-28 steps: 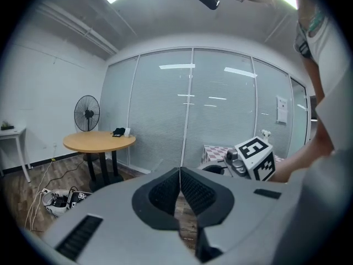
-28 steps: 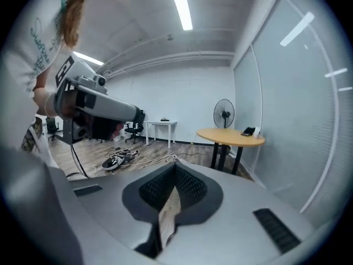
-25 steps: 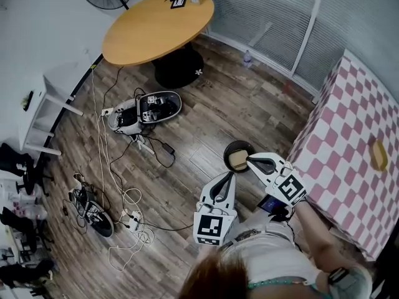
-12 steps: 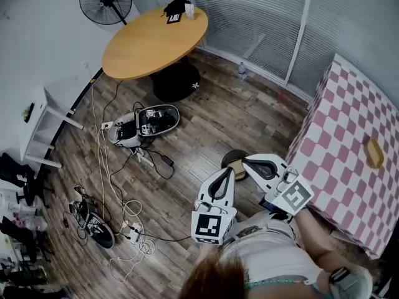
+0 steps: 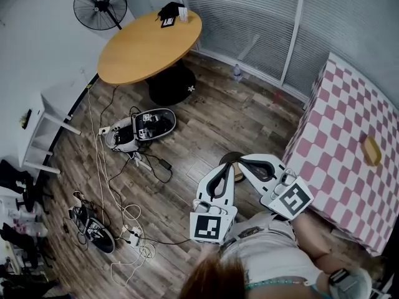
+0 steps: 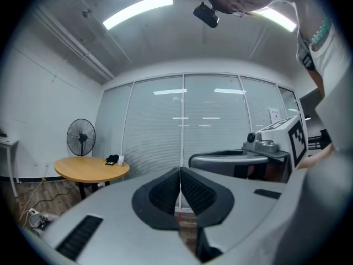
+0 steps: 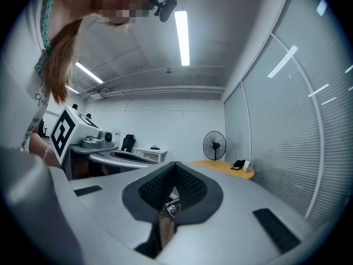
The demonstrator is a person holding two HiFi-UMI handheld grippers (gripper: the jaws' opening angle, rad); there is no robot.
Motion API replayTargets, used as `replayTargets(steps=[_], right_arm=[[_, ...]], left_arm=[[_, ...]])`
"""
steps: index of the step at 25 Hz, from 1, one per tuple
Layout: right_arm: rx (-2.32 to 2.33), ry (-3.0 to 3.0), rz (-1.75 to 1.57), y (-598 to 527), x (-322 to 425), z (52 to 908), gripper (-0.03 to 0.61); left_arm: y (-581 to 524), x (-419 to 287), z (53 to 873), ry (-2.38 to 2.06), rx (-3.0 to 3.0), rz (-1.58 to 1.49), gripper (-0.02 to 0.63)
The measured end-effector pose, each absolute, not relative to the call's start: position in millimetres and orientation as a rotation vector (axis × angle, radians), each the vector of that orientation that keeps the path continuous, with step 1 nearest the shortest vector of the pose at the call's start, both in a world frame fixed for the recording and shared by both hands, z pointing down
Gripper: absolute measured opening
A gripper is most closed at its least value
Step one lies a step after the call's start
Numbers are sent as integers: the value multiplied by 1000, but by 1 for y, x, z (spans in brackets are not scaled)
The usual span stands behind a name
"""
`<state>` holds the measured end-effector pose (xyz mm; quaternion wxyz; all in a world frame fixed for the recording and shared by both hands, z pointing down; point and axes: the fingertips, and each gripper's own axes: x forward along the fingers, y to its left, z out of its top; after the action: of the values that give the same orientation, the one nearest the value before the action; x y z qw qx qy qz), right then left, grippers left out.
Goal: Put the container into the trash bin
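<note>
**Left gripper** [image 6: 180, 171] and **right gripper** [image 7: 175, 165]: grey moulded jaws with ribbed black pads. Each pair is closed tip to tip, with nothing clamped. In the head view both hover over the round, dark trash bin [image 5: 228, 157] on the brown wood-plank floor [image 5: 206, 117]. A tan patch inside its rim, between the grippers, is probably the container [image 5: 239, 175], though it is mostly hidden. Judged stage: the drop is done and only withdrawal is left. Beside the bin is a pink-and-white checked tablecloth [image 5: 336, 136] bearing another tan, squarish object [image 5: 371, 149].

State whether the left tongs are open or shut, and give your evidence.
Shut: the left tongs have pads meeting along one line, nothing between them.
</note>
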<state>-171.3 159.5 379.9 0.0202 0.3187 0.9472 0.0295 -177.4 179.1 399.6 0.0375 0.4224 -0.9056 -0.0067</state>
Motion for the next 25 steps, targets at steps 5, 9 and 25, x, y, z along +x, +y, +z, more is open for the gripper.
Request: replayTargets(steps=[5, 9, 25], right_arm=[[944, 2959, 71, 149, -172, 375, -6], [942, 2965, 59, 147, -171, 376, -7], [983, 2976, 69, 151, -163, 384, -8]], left_arm=[[175, -175, 394, -2771, 1303, -6, 15], [174, -174, 396, -2762, 1304, 1, 16], [172, -169, 397, -2758, 1306, 1, 17]])
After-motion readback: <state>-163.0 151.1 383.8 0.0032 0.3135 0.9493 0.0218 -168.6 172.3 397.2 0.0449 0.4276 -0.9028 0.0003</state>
